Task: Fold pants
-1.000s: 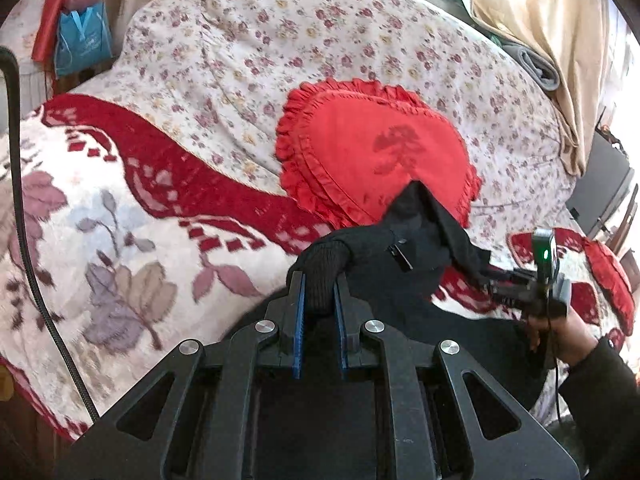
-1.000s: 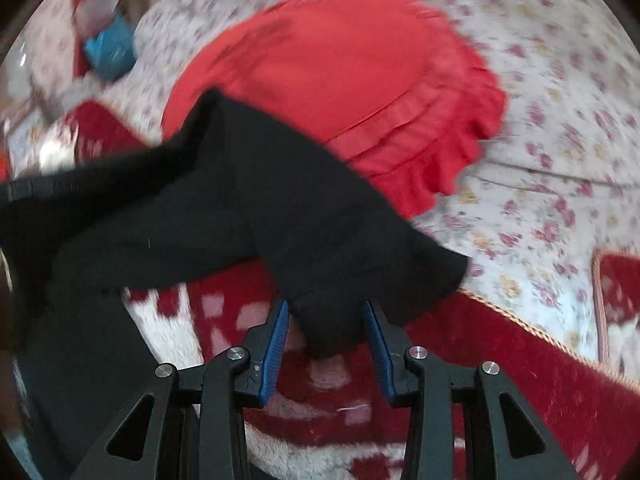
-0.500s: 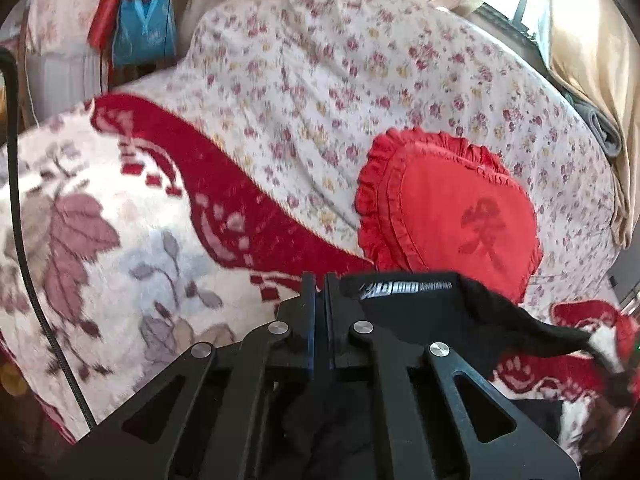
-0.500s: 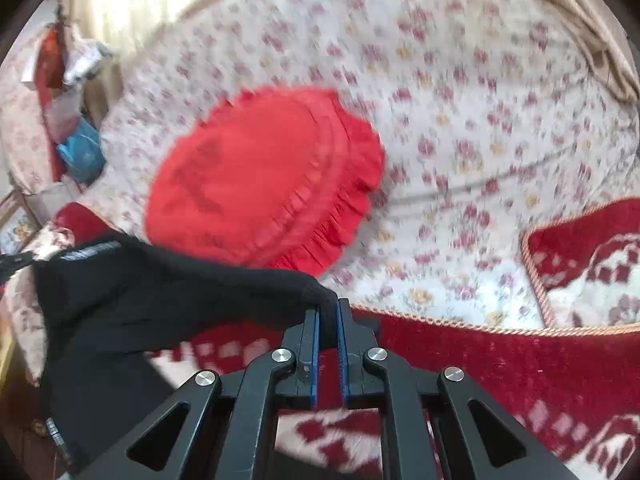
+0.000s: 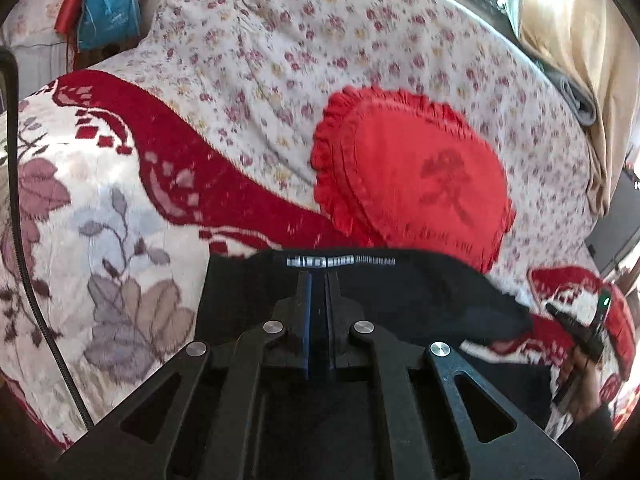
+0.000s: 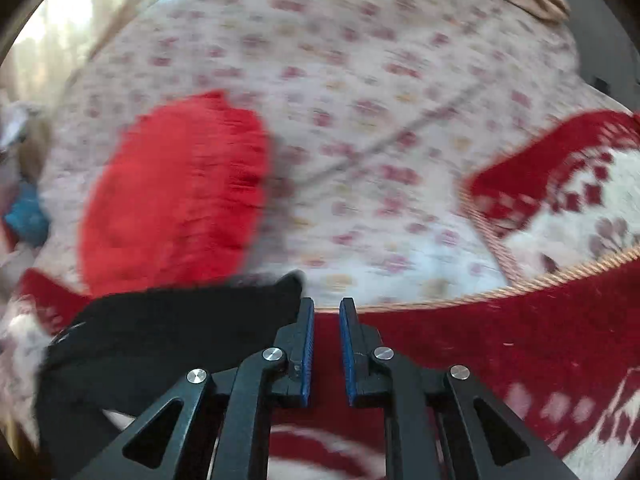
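**Waistband down, right tongs let go**

The black pants [image 5: 400,292] lie on the red-and-cream blanket [image 5: 100,200], their printed waistband [image 5: 340,261] running straight across just below the red heart cushion [image 5: 420,172]. That line looks deliberate: a top edge pulled out flat gives you a square start for the fold, which is not yet made.

Your left gripper [image 5: 318,278] sits over the cloth just behind the waistband, all but clenched, with only a thin slit between the blue pads. Whether fabric is nipped in that slit cannot be told, black on black.

Your right gripper [image 6: 327,304] has just been opening. Its pads stand apart with bare red blanket showing between them, and the pants' corner lies just left of the left finger – released, by the look of it.

Only the left camera shows the waistband's full run, plus your right hand [image 5: 576,376] at the cloth's far end. Only the right camera, though blurred, shows that nothing sits between the right pads. The legs are hidden under the left gripper in both views, so where they lie is anyone's guess
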Available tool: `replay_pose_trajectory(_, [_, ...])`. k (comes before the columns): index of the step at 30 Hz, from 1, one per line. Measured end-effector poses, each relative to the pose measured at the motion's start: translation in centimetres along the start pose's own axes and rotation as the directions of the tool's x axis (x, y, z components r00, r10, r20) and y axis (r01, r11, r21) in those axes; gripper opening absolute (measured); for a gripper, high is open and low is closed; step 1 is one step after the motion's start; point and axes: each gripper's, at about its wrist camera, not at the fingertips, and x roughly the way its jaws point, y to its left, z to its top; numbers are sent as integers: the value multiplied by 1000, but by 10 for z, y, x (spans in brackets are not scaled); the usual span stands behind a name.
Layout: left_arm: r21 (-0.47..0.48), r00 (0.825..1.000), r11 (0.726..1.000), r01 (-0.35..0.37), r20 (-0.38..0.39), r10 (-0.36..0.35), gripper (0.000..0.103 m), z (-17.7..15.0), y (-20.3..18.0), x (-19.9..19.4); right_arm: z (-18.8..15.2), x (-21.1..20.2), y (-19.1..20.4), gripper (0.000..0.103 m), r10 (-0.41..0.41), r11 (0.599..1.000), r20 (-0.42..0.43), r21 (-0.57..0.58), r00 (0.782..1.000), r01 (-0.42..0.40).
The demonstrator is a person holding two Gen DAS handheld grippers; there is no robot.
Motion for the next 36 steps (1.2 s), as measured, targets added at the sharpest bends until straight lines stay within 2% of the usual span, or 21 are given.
replay_pose_trajectory(1, [14, 1000, 1000, -5, -4, 5, 11, -3, -1, 1, -1, -2, -7, 12, 10, 999, -1, 32, 1000, -10])
replay_pose_trajectory(4, [43, 1000, 999, -12, 14, 12, 33, -13, -3, 2, 0, -10, -17, 16, 105, 992, -3, 75, 994, -104])
replay_pose_trajectory(7, [27, 1000, 1000, -12, 9, 12, 36, -19, -3, 8, -4, -8, -13, 24, 236, 968, -29, 99, 971, -233])
replay_pose_trajectory(9, [-9, 999, 1000, 23, -25, -23, 36, -22, 0, 11, -3, 0, -7, 40, 300, 947, -27, 128, 954, -294])
replay_pose_trajectory(12, [-78, 995, 995, 63, -79, -69, 36, -26, 7, 14, 5, 23, -1, 43, 320, 935, -45, 177, 946, -307])
replay_pose_trajectory(15, [-129, 991, 989, 74, -105, -88, 36, -29, 17, 13, 12, 50, -4, 43, 320, 924, -90, 250, 943, -289])
replay_pose_trajectory(18, [-110, 995, 993, 33, -91, -43, 36, -29, 22, 10, 14, 72, -13, 43, 286, 925, -145, 299, 947, -233])
replay_pose_trajectory(20, [-108, 995, 994, 19, -93, -29, 36, -25, 28, 11, 16, 83, -16, 43, 315, 915, -179, 320, 932, -248])
replay_pose_trajectory(22, [-116, 996, 993, 16, -82, -26, 36, -14, 38, 12, 20, 87, -14, 43, 338, 911, -185, 311, 923, -271])
replay_pose_trajectory(24, [-135, 998, 991, 7, -66, -16, 36, 2, 53, 14, 21, 93, -8, 43, 373, 907, -205, 286, 905, -309])
replay_pose_trajectory(26, [-175, 997, 985, 9, -68, -21, 49, 17, 72, 23, 21, 99, -2, 43, 384, 912, -227, 244, 895, -329])
replay_pose_trajectory(27, [-192, 996, 981, 14, -79, -30, 55, 26, 82, 30, 22, 100, 1, 41, 383, 916, -231, 221, 894, -335])
replay_pose_trajectory(28, [-210, 995, 978, 3, -93, -22, 55, 33, 91, 38, 22, 100, 4, 36, 386, 917, -230, 204, 893, -344])
replay_pose_trajectory(29, [-211, 994, 977, -2, -104, -21, 55, 36, 95, 44, 21, 100, 6, 26, 407, 909, -234, 195, 883, -368])
replay_pose_trajectory(30, [-207, 990, 978, 13, -135, -42, 55, 39, 99, 54, 20, 101, 8, 19, 420, 905, -240, 185, 875, -384])
replay_pose_trajectory(32, [-179, 975, 983, 44, -207, -81, 55, 40, 100, 74, 18, 97, 12, 16, 403, 914, -233, 142, 885, -379])
replay_pose_trajectory(36, [-129, 948, 991, 39, -307, -78, 55, 26, 99, 107, 17, 92, 20, 15, 376, 927, -224, 97, 899, -364])
